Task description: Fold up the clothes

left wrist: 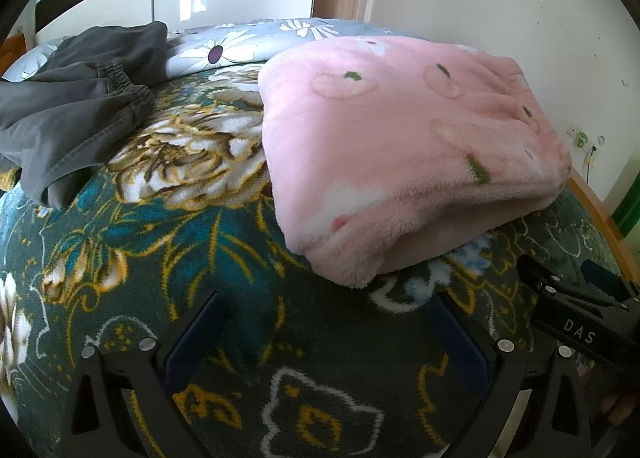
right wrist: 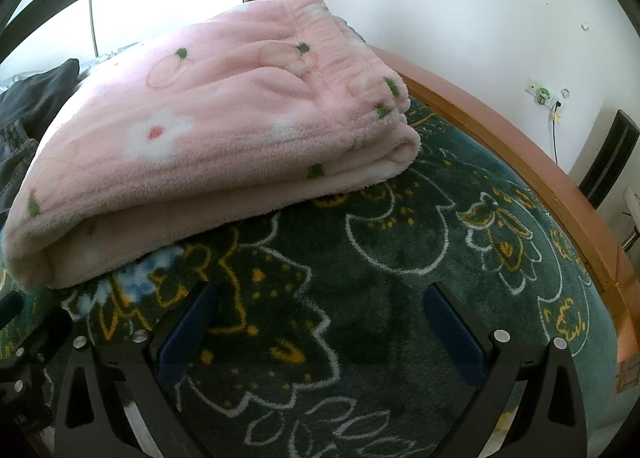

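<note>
A pink fleece garment [left wrist: 400, 146] printed with flowers and fruit lies folded on the dark floral bedspread [left wrist: 180, 242]. In the right wrist view the same pink garment [right wrist: 208, 138] shows its elastic waistband at the far end. Grey trousers [left wrist: 76, 106] with an elastic waist lie crumpled at the far left. My left gripper [left wrist: 328, 322] is open, just short of the pink garment's near fold, with nothing between its fingers. My right gripper [right wrist: 320, 314] is also open over the bare bedspread [right wrist: 400, 242], to the right of the garment's near corner.
A grey-blue daisy-print quilt [left wrist: 240, 42] lies at the head of the bed. The wooden bed frame [right wrist: 520, 162] runs along the right edge below a white wall with a socket [right wrist: 546, 96]. The other gripper's body [left wrist: 580, 306] shows at the right in the left wrist view.
</note>
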Tool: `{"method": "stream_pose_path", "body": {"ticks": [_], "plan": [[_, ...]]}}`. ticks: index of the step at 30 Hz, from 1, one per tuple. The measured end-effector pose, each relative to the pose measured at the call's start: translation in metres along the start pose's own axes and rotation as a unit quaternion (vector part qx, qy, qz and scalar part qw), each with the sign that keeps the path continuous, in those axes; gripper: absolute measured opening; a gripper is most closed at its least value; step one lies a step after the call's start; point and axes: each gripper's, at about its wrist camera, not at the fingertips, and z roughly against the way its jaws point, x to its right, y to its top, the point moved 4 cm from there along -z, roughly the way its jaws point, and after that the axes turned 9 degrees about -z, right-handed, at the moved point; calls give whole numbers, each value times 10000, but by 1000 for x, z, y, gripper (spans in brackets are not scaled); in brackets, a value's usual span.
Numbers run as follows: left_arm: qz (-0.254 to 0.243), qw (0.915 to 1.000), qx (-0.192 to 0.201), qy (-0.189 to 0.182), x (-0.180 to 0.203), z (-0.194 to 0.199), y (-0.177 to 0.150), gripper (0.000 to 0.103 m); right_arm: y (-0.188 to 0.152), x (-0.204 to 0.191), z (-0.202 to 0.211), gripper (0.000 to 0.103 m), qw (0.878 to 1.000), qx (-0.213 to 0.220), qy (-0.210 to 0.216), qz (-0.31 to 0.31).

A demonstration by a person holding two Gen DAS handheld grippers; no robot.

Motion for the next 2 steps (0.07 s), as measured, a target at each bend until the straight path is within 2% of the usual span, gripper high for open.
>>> {"method": "stream_pose_path", "body": {"ticks": [2], "plan": [[-3, 10000, 4, -1, 0, 0, 0, 103, 2, 2, 0, 103, 10000, 7, 5, -10]]}}
